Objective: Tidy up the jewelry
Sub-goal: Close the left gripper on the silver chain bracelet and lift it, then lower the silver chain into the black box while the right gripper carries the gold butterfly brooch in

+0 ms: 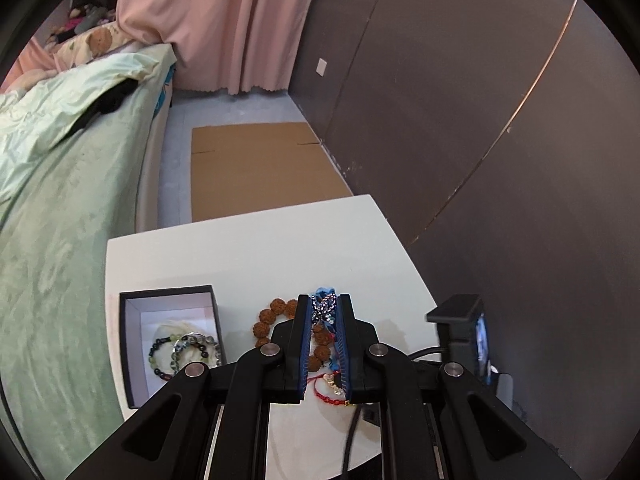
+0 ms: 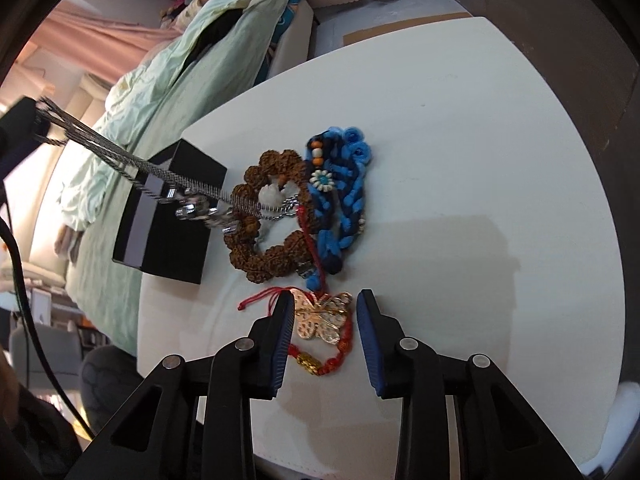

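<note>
No legible writing on black box [image 1: 127, 344], bracelets [image 2: 276, 216]

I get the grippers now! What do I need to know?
Left gripper: shut on a silver chain necklace, lifted off the white table.
Right gripper: open, around the gold butterfly charm on a red cord bracelet, not pinching.
Done: two beaded bracelets lie in the black open box.
Left: necklace, red bracelet, brown bumpy-bead bracelet, blue braided bracelet.
</note>
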A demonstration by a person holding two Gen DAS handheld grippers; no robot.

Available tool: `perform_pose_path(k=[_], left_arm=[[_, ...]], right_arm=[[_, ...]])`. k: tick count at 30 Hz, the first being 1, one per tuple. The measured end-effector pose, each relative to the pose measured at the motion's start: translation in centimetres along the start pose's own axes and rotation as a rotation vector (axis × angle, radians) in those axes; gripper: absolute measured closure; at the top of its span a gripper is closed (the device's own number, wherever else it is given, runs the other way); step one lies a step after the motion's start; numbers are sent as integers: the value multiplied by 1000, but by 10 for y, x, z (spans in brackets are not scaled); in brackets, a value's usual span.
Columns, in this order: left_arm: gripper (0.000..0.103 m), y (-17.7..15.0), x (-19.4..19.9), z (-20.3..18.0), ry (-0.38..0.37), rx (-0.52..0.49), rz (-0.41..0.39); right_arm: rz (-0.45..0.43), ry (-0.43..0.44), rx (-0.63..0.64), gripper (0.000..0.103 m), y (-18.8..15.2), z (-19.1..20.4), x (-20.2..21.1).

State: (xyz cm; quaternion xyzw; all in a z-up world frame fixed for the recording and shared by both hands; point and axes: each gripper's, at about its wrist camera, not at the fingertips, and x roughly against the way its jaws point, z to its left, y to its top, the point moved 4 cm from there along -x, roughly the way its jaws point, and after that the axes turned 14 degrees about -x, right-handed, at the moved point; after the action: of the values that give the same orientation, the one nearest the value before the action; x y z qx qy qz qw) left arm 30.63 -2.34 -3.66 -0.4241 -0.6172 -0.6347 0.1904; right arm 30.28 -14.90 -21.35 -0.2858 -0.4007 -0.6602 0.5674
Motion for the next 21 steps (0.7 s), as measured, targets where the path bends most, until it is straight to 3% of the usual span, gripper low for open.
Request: perform_pose_path(k=[10,16,21], left_arm=[[90,-3,21,6,14,19,-31],[90,-5,30,10,14,27,-43],[90,-8,34,15,16,41,-47]], right_arm=[[-53,-186,145,64,-9,23,-5],[-59,-229,198,54,-14,29,-6],[-73,-245,203,58,-14,30,-6]])
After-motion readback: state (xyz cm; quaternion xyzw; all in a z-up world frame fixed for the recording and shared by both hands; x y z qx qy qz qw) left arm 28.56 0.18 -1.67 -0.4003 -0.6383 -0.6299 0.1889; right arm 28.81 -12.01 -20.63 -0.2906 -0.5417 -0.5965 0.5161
